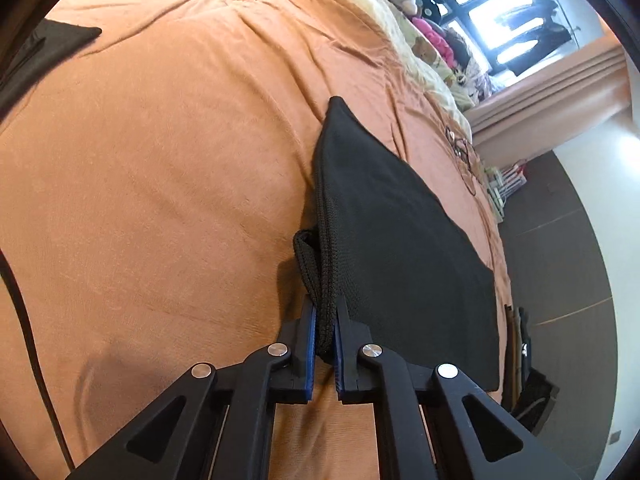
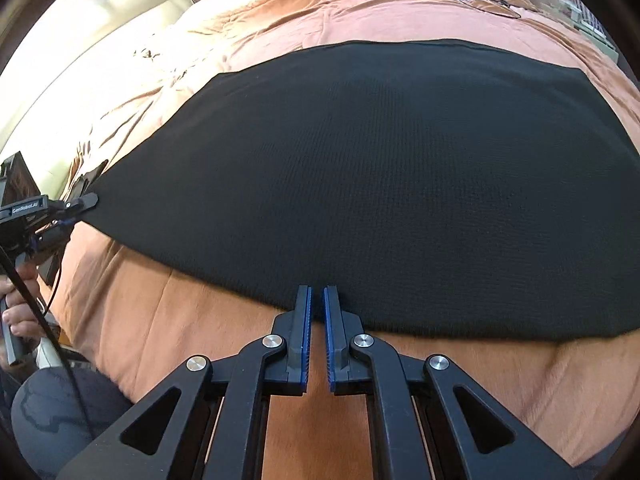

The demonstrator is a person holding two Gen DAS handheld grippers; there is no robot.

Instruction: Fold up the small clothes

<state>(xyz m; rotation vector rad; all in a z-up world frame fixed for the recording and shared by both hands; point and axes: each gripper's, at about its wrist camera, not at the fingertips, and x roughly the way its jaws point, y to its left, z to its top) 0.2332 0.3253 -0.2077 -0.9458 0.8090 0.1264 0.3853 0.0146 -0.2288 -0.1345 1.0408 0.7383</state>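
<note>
**Operator:** I'm looking across a bedroom, with an orange bedspread (image 2: 208, 340) filling both views and a bright window beyond the pillows. The black knit garment (image 2: 380, 184) is lying flat on the bed, near its front edge.

**Colleague:** How are the jaws sitting?

**Operator:** The left gripper (image 1: 326, 330) is pinching a bunched corner hem, jaws closed tight on the fabric. The right gripper (image 2: 316, 312) is biting the near edge, jaws nearly shut with the thin hem between them.

**Colleague:** How is it going to handle?

**Operator:** I'm judging it soft, light and limp, so it'll be sagging between my two holds rather than keeping shape. The ribbed hem is looking like the firmest place to grip, at the corners.

**Colleague:** Orientation?

**Operator:** In the right wrist view its long axis is running left to right, parallel to the bed's front edge, with the left gripper holding its left end.
</note>
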